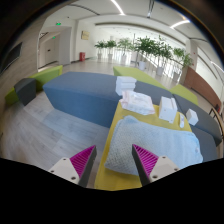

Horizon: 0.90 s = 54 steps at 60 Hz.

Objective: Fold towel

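Just ahead of the jaws, in the lower right of the frame, lies the towel [160,140], a pale blue-white cloth spread mostly flat across a yellow cover [125,130] on the counter [85,100]. Its near edge comes close to the right pink pad [146,159], though I cannot tell if they touch. The cloth looks thin and limp, with soft ripples over its surface, so I judge it light, floppy and unable to hold any shape on its own; it should drape and slide easily over the smooth cover. A corner or the near hem seems the best place to pinch, since a bite in the middle would only bunch it. The gripper [115,160] hovers low with its jaws apart and nothing between them, the left pad [84,160] over the yellow cover beside the towel's left edge. Folding has not begun, as far as the flat lie of the cloth suggests.

Beyond the towel, towards the centre and right of the frame, several small white cloths [137,100] sit in loose heaps and folded piles. A blue sheet covers the counter's left part. At the top of the frame, a bright hall stretches away with potted plants [145,45] along a row of windows.
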{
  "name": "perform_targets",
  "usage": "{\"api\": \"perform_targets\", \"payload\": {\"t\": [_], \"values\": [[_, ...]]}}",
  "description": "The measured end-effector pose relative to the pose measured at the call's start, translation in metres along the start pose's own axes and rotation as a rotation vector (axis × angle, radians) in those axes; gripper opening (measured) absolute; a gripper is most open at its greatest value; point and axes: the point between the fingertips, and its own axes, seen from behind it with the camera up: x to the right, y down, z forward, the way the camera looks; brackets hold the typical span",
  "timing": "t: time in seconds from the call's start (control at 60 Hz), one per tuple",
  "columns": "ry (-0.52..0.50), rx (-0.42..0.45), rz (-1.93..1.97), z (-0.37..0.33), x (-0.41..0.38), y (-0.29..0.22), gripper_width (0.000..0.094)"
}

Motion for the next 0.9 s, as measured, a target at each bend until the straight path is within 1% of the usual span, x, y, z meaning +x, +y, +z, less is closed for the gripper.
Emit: {"api": "perform_targets", "payload": {"t": [0.067,0.083,0.117,0.133,0.15,0.183,0.2,0.217,0.233,0.25,0.283,0.35,0.383,0.517,0.583,0.683,0.8,0.9], "values": [[0.025,-0.034,-0.017,0.028,0.000,0.006,0.0639],[0.033,-0.044,-0.023,0.032,0.001,0.009,0.0607],[0.056,-0.063,-0.039,0.040,0.007,0.015,0.0511],[0.074,-0.067,-0.051,0.043,0.012,0.017,0.0503],[0.085,-0.061,-0.064,0.045,0.014,0.017,0.0403],[0.081,-0.047,-0.068,0.048,0.015,0.014,0.0375],[0.081,-0.044,-0.064,0.046,0.014,0.015,0.0405],[0.085,-0.040,-0.061,0.045,0.015,0.015,0.0301],[0.094,-0.034,-0.060,0.044,0.017,0.014,0.0302],[0.107,-0.027,-0.062,0.043,0.020,0.013,0.0206],[0.143,-0.019,-0.068,0.041,0.029,0.013,0.0047],[0.135,-0.005,-0.053,0.041,0.028,0.012,0.0034],[0.135,-0.003,-0.060,0.042,0.029,0.011,0.0010],[0.110,0.017,-0.060,0.037,0.028,0.004,0.0008],[0.079,0.025,-0.029,0.025,0.031,-0.002,0.0008],[0.065,0.083,0.018,-0.002,0.054,-0.023,0.0008],[0.105,0.136,0.085,-0.040,0.113,-0.043,0.0010],[0.180,0.162,0.146,-0.062,0.183,-0.042,0.0014]]}}
